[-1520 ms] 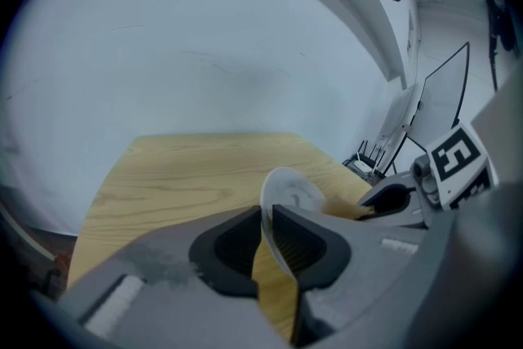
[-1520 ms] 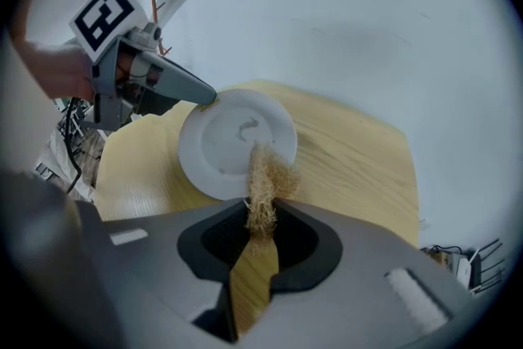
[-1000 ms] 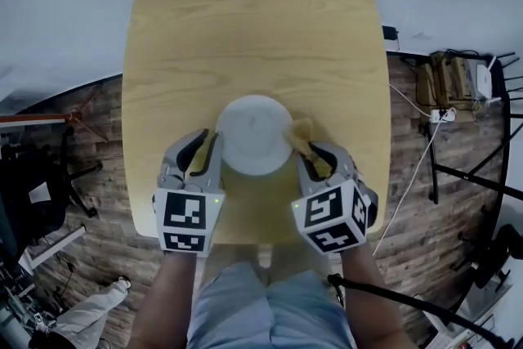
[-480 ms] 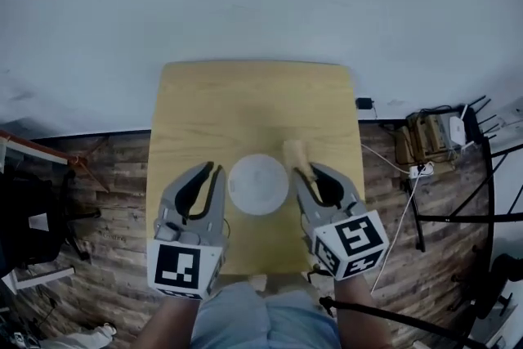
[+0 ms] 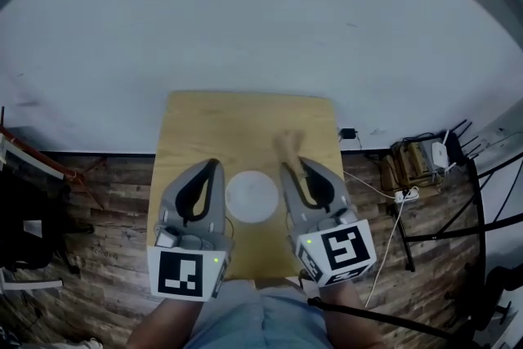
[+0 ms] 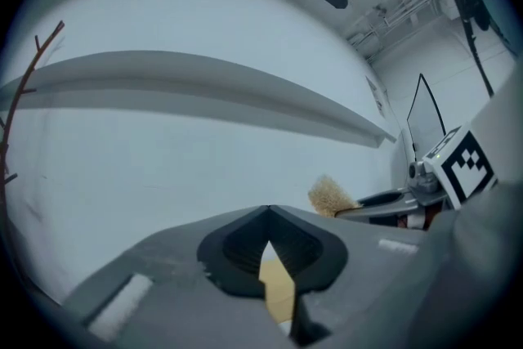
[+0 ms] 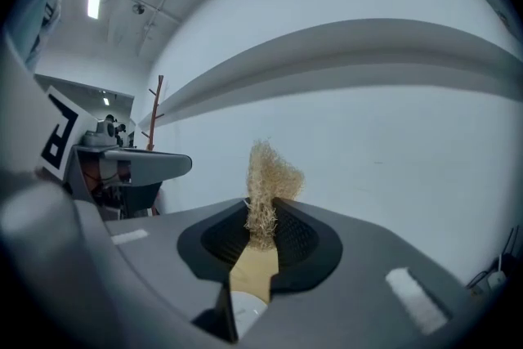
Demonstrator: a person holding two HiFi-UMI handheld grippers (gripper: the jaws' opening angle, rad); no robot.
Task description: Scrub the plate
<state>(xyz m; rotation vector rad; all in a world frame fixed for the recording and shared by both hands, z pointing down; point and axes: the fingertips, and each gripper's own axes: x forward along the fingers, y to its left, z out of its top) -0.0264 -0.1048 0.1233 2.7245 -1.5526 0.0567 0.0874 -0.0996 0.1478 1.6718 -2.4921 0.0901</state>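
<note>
Far below, a white plate (image 5: 252, 196) lies on the small wooden table (image 5: 196, 127). Both grippers are held high above it, pointing level at the white wall. My left gripper (image 5: 212, 166) hangs over the plate's left side. Its jaws have just been closing and now meet with nothing between them (image 6: 268, 212). My right gripper (image 5: 296, 167) is shut on a wooden scrub brush (image 5: 286, 146). The brush's tan bristles (image 7: 265, 184) stick out past the fingertips (image 7: 263, 208). The left gripper view also catches the brush (image 6: 331, 196) to its right.
The table stands against a white wall on a wood-plank floor. Cables and a power strip (image 5: 413, 163) lie on the floor at the right. Dark furniture (image 5: 24, 233) stands at the left. The person's legs show at the bottom edge.
Both grippers have risen well above the table and tipped up to level, so table and plate look smaller. The left jaws went from open to shut. The brush stays in the right gripper.
</note>
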